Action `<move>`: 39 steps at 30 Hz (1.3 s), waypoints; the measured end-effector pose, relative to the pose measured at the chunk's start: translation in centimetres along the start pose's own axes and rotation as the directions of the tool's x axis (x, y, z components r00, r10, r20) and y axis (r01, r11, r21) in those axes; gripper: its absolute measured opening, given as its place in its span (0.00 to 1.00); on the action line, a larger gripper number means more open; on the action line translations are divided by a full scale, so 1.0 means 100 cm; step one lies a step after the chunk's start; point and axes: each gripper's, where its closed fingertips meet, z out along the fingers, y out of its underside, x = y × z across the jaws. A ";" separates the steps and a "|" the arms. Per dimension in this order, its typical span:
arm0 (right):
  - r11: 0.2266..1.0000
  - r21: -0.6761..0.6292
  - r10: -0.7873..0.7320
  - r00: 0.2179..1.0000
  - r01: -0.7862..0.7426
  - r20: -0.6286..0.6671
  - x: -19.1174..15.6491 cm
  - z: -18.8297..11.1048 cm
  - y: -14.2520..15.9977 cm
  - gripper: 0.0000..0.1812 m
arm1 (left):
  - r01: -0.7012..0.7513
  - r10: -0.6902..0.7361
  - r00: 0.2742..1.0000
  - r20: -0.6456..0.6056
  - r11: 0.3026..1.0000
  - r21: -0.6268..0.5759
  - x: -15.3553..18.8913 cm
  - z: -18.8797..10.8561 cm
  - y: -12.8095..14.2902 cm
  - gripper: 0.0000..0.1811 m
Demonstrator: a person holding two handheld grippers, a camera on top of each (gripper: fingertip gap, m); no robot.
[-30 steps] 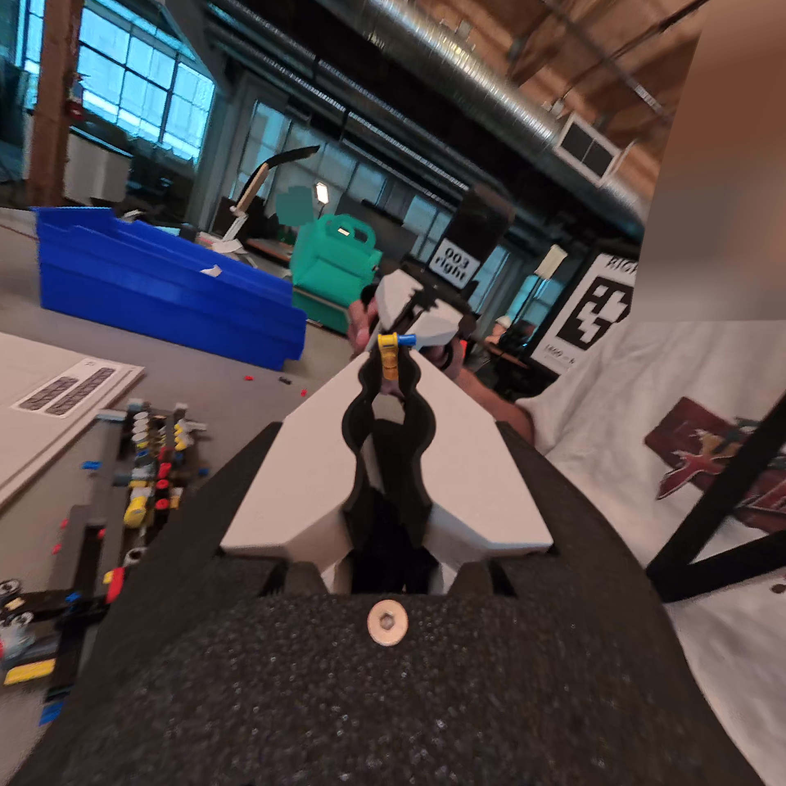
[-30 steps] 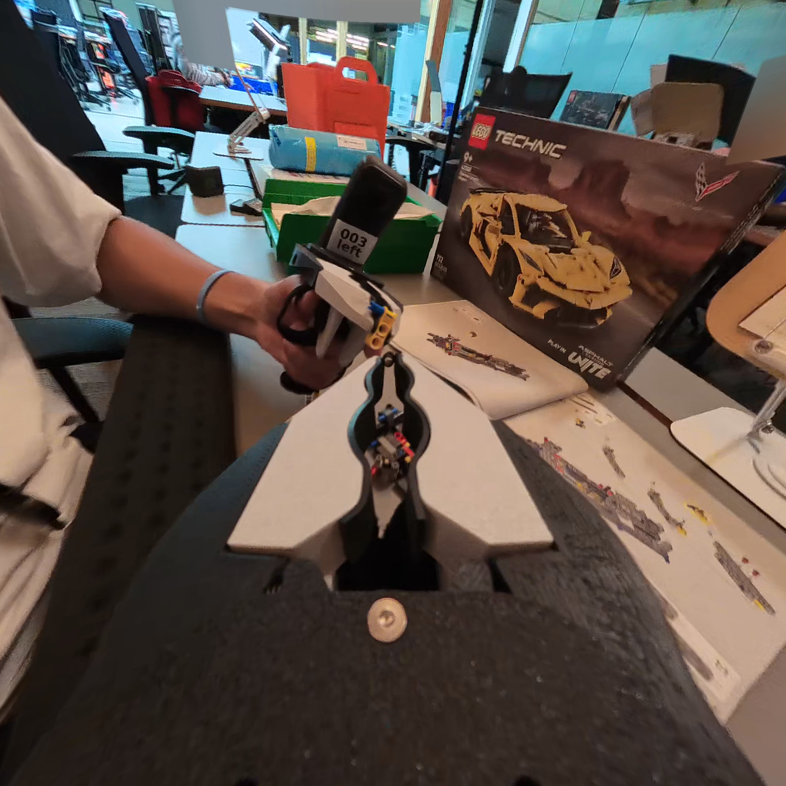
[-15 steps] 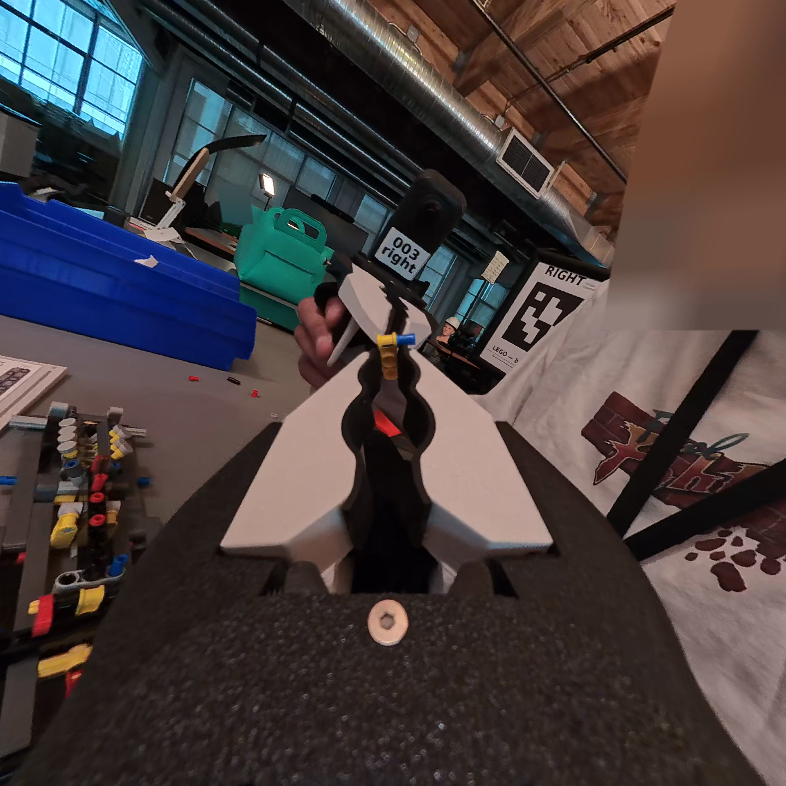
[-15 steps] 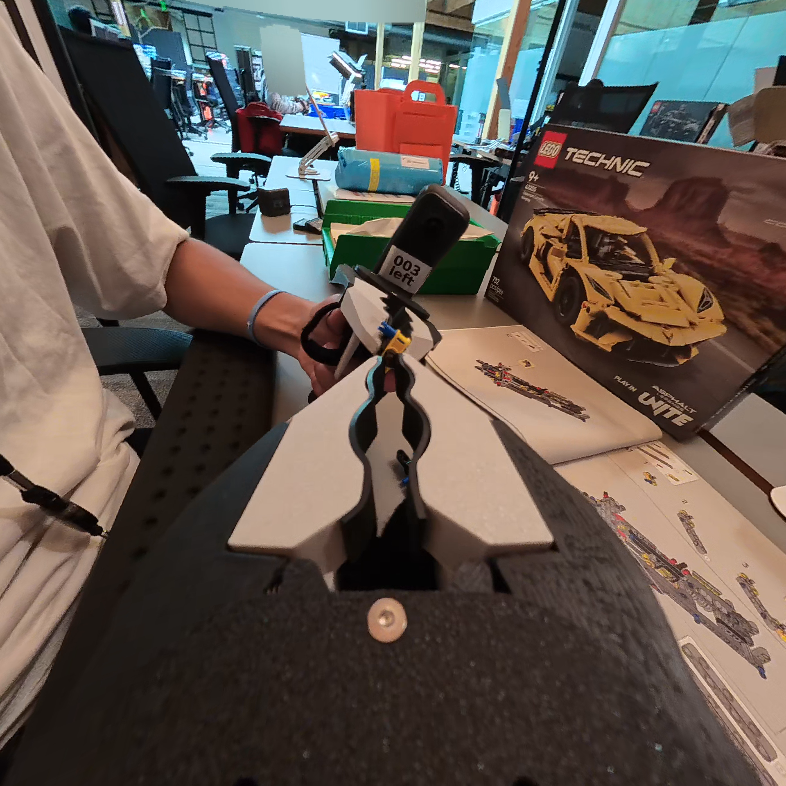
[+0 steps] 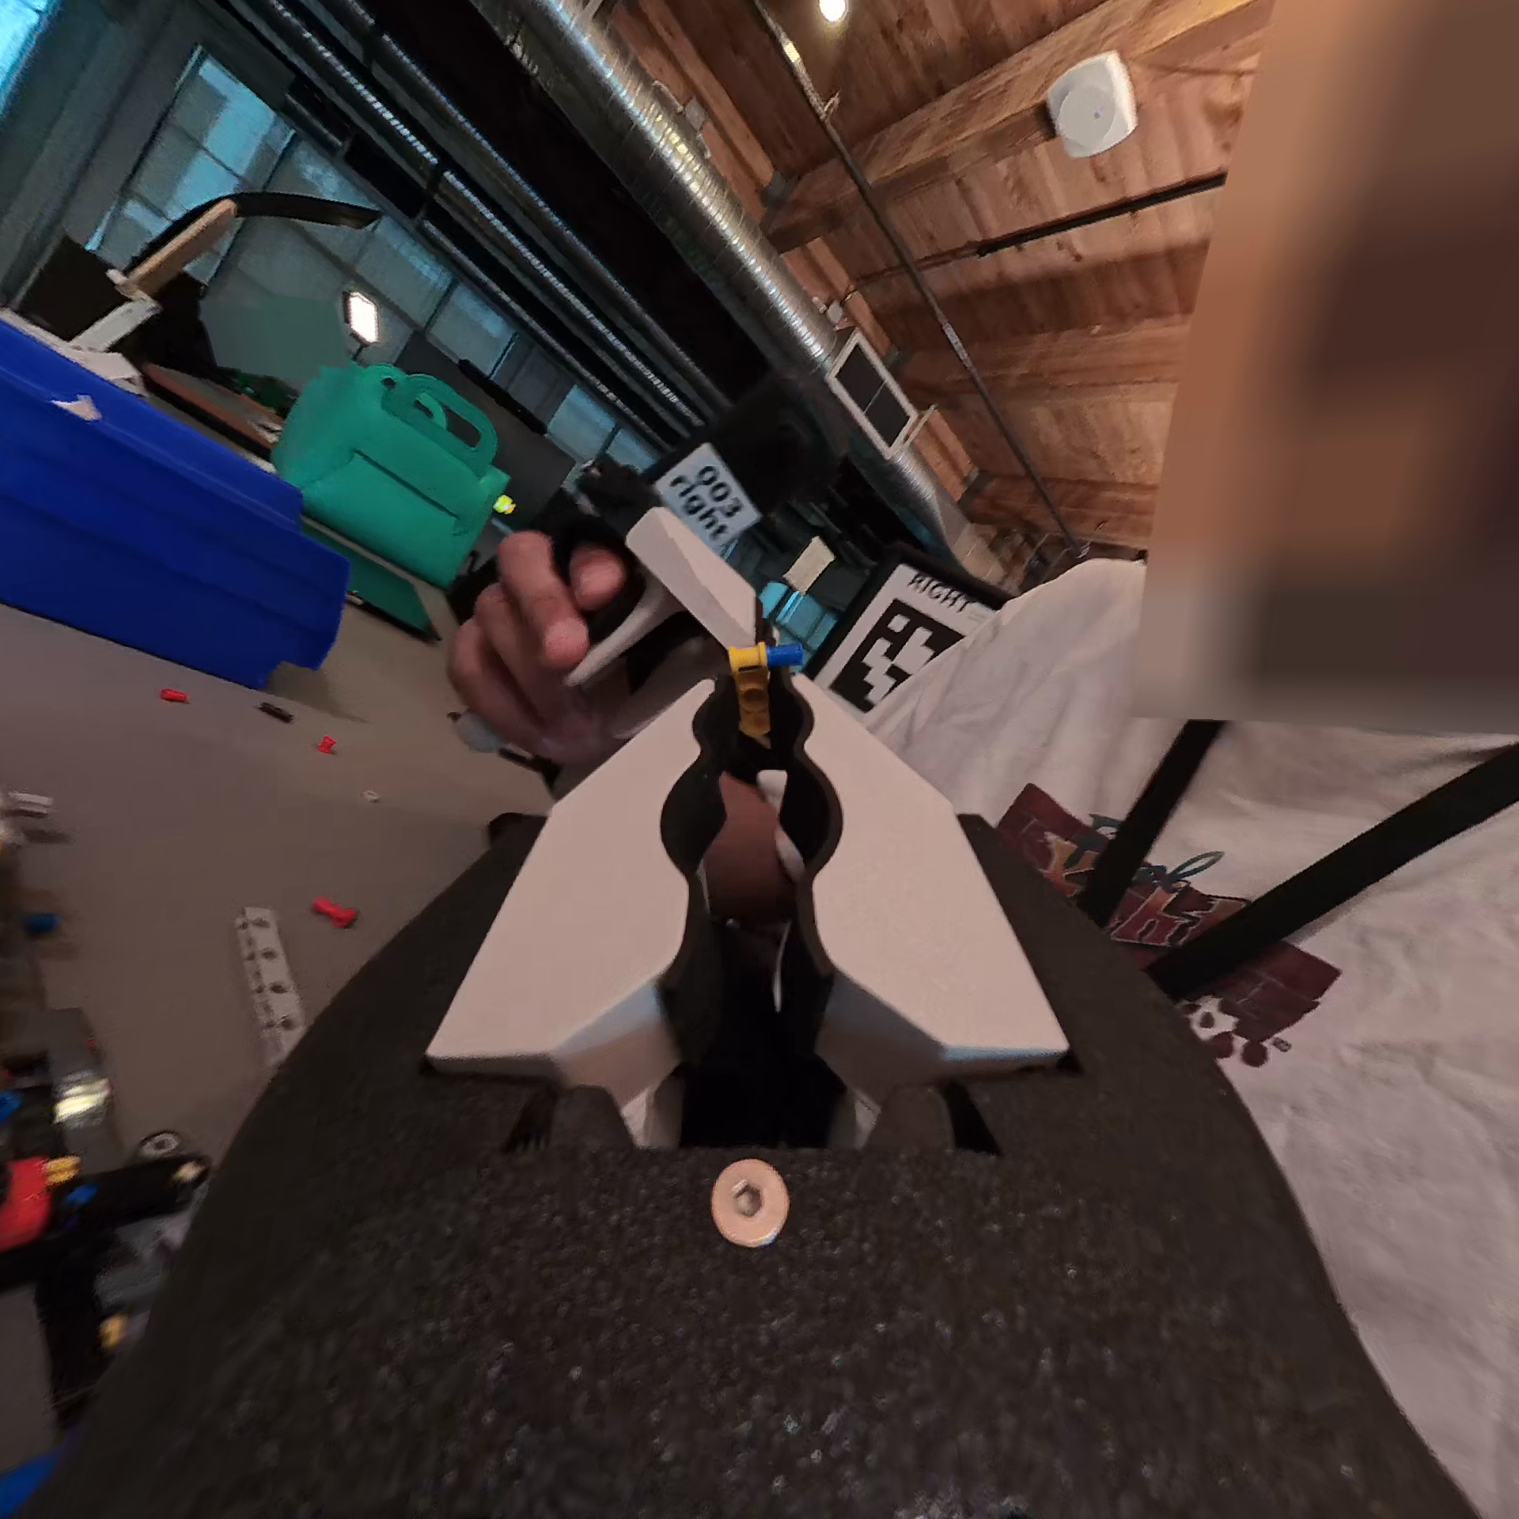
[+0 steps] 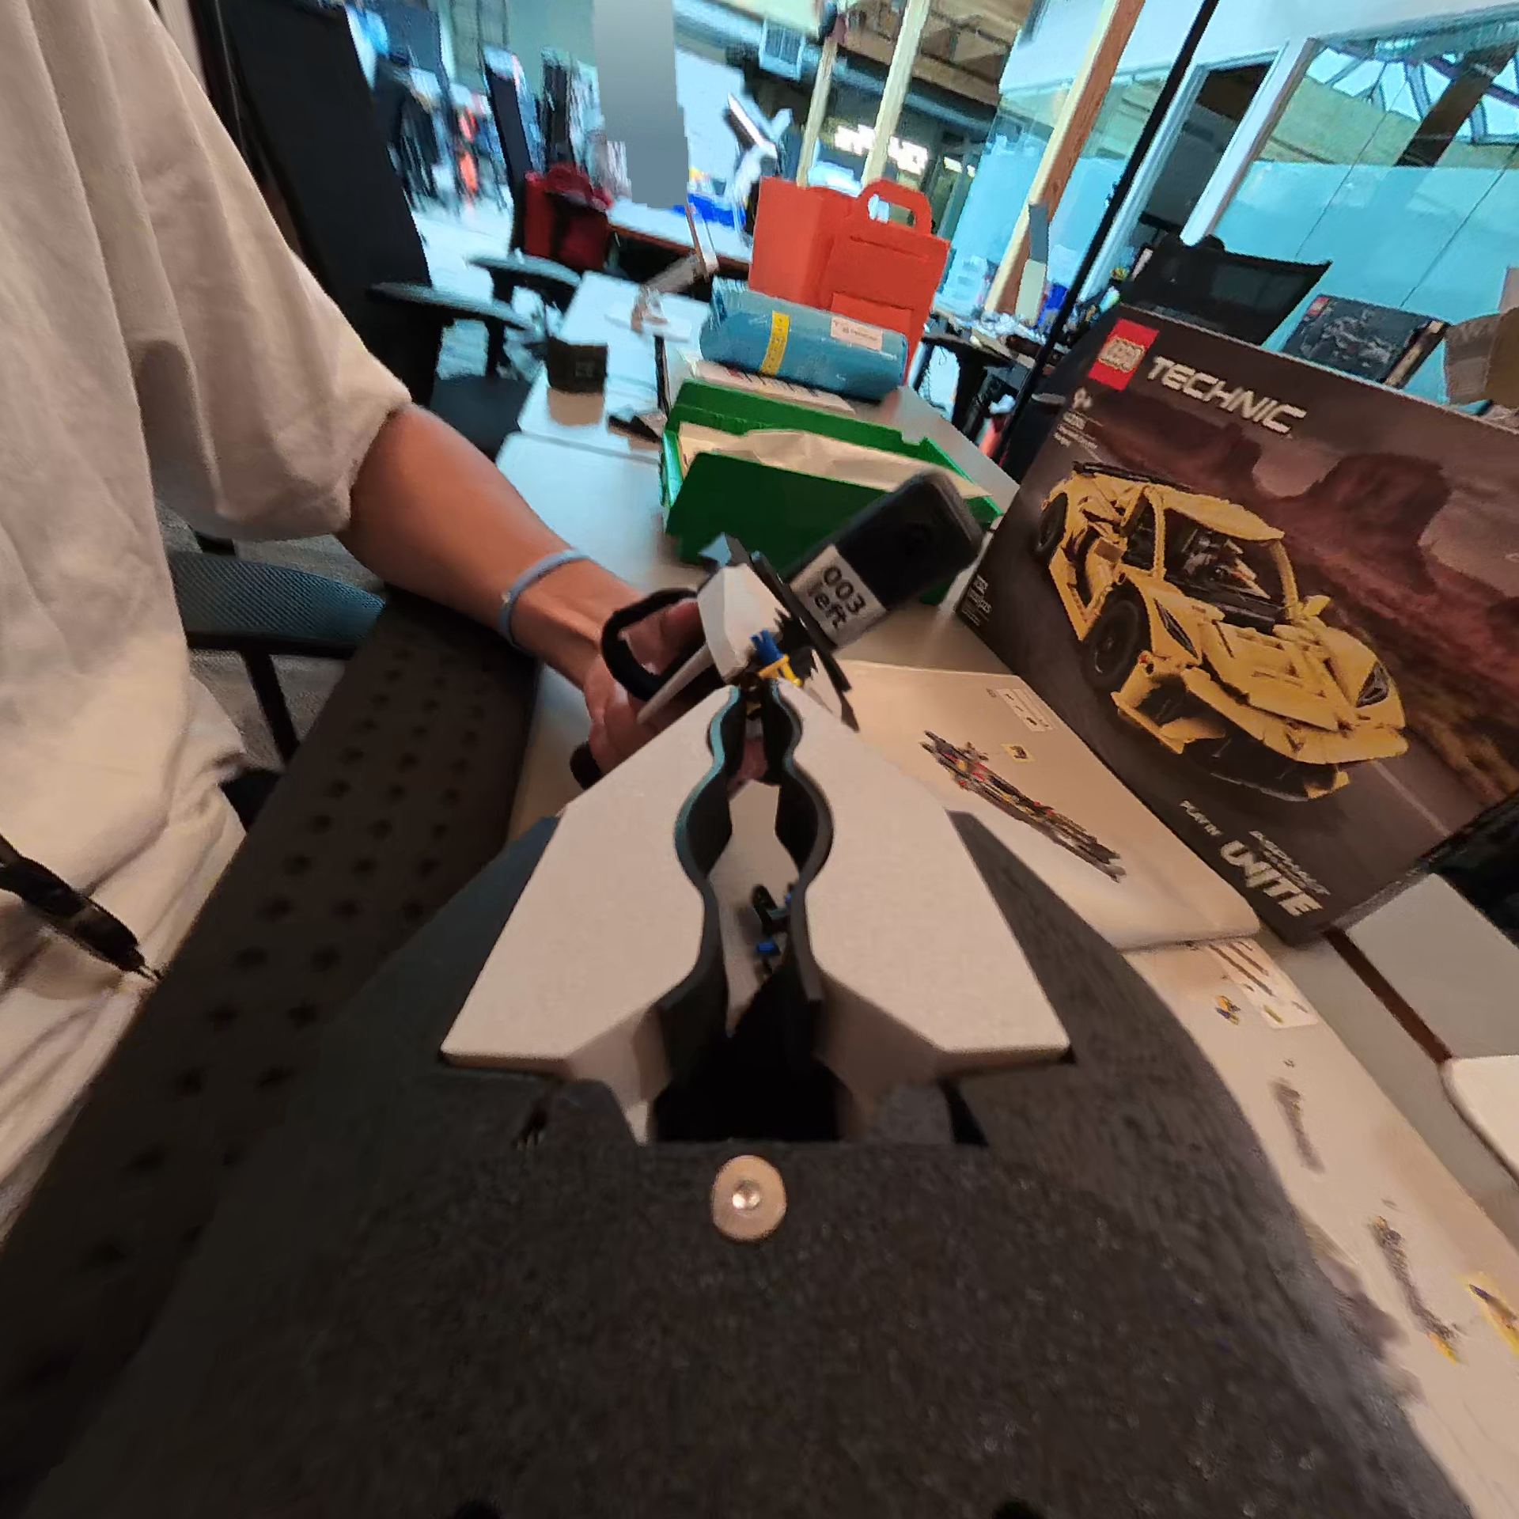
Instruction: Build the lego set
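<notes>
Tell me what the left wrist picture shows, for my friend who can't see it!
The left claw is shut on a small yellow lego piece with a blue pin sticking out sideways, held up in the air. Just behind it, a hand brings the right claw's tip close to the pin. Loose red pieces lie on the grey table.

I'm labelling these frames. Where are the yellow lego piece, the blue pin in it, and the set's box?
yellow lego piece point(image 5: 750, 692): left wrist view, on its middle, at the claw tips.
blue pin point(image 5: 785, 655): left wrist view, on its free end.
set's box point(image 6: 1216, 625): right wrist view, on its front face.
</notes>
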 end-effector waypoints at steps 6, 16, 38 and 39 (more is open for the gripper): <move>0.960 0.227 0.154 0.986 -0.165 0.066 -0.006 0.005 -0.019 0.01 | 0.048 -0.041 0.989 -0.142 0.998 0.049 0.022 0.001 -0.008 0.03; 0.927 -0.365 -0.109 0.993 0.084 -0.047 0.004 0.019 0.064 0.00 | -0.085 0.079 0.996 -0.049 0.986 -0.142 0.018 0.011 0.019 0.03; 0.969 -0.058 0.185 0.862 -0.239 -0.471 0.086 -0.042 0.094 0.02 | -0.225 0.276 0.820 0.502 0.961 -0.160 -0.076 -0.054 -0.028 0.03; 0.969 -0.094 0.156 0.860 -0.229 -0.485 0.092 -0.042 0.099 0.03 | -0.232 0.283 0.812 0.510 0.959 -0.162 -0.078 -0.055 -0.031 0.03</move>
